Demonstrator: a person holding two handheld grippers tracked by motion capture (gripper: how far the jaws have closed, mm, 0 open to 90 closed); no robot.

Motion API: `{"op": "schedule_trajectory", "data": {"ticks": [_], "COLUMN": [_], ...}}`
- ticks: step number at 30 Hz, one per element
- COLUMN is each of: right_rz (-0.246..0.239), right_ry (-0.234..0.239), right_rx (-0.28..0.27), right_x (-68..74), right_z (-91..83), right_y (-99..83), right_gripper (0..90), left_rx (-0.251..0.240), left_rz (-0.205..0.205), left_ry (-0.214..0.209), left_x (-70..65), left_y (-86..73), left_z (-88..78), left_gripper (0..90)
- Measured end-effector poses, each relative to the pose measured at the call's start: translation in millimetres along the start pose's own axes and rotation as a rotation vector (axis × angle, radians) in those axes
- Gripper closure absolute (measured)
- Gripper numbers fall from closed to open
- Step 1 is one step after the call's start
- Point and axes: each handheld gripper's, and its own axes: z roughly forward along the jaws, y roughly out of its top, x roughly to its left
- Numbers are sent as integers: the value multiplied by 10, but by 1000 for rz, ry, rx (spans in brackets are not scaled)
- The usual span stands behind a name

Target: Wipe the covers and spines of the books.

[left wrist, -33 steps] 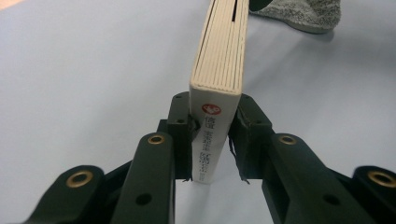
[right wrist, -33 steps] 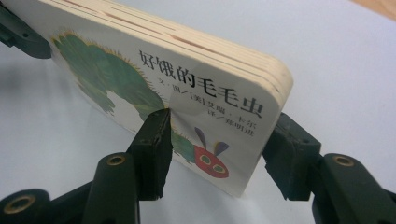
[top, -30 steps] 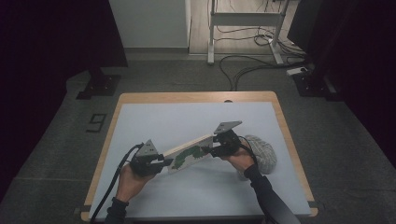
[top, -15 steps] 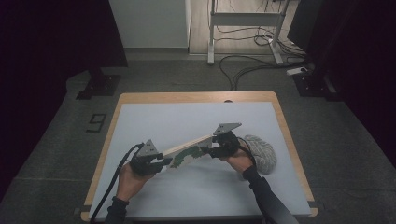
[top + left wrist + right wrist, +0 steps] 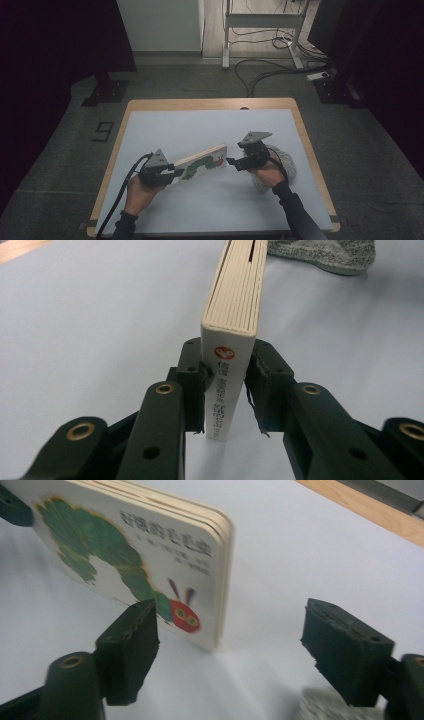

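On the counter [image 5: 165, 125], the left tool [image 5: 172, 173] clamps the book [image 5: 204, 162] by its spine; the right tool [image 5: 231, 162], just opening, stands wide beside it.

Cream board book [image 5: 202, 162] at frame centre, cover patterned with a green caterpillar, red head, purple feelers; red roundel on the white spine [image 5: 225, 390]. Pale grey-blue mat [image 5: 200, 125] framed by a tan wooden table edge [image 5: 210, 103]. Mottled grey cloth [image 5: 282, 162] at right. Black jaws in both gripper views.
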Motion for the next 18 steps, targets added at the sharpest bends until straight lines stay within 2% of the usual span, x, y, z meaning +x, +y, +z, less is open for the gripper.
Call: {"op": "schedule_trajectory", "data": {"ticks": [10,14,18], "right_rz": [50,64,101], "right_ry": [-81,-128,-178], "right_rx": [28,43,59], "right_x": [-212,-306,-401], "right_z": [-277,-385,-467], "right_y": [-180,-271,-374], "right_gripper": [153,135,125], "left_rx": [-2,-4,-4], "left_rz": [-1,-6,-7], "left_ry": [-3,-6,-7], "left_x": [2,7,12], "left_y": [-2,-2,-3], "left_z": [1,2,2], "left_gripper": [697,697,697]}}
